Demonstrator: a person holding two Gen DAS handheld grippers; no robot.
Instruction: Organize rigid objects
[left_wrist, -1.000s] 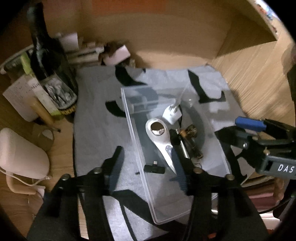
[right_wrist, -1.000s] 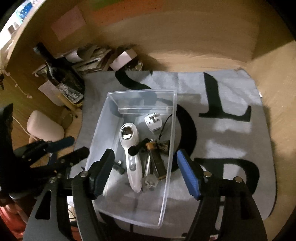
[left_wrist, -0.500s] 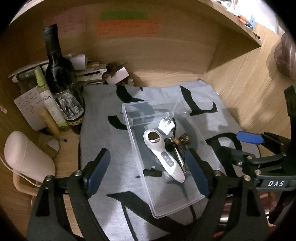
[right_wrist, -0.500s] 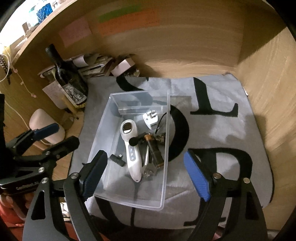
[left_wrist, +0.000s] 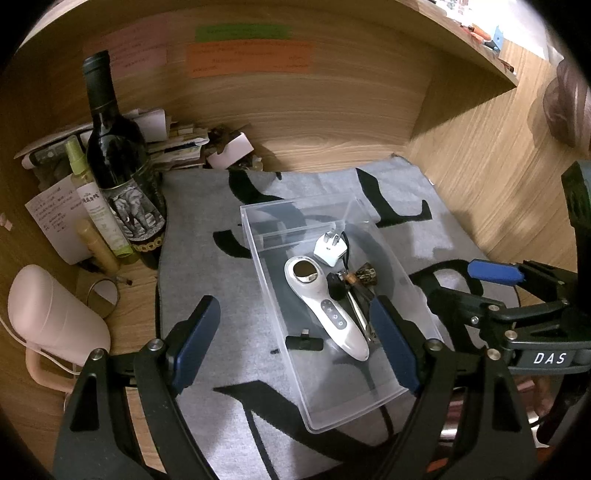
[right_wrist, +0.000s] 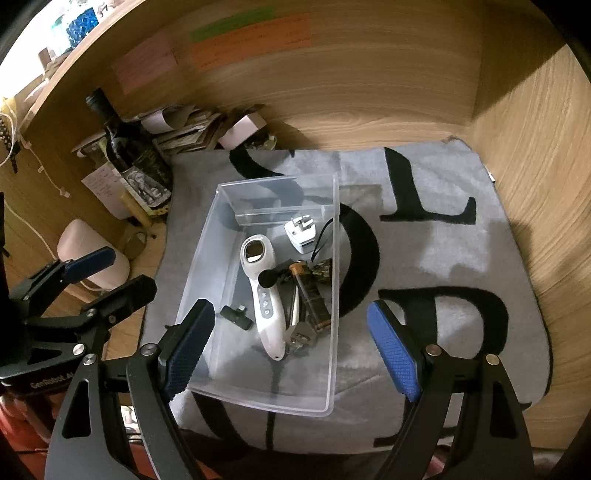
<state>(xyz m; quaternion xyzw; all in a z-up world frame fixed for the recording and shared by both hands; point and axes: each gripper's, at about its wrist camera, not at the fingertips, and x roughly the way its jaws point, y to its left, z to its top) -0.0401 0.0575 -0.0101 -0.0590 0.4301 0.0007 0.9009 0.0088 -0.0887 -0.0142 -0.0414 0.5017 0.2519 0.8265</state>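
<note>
While the clear bin sat mid-mat holding the white handheld device, both the left gripper and right gripper hung above it spread and empty; a careless reach might tip its thin wall.

1. We read "DAS" in white on the right gripper body.
2. We read large black letters "L" and "D" on the grey mat.
3. Notes on the wooden wall are illegible.
</note>
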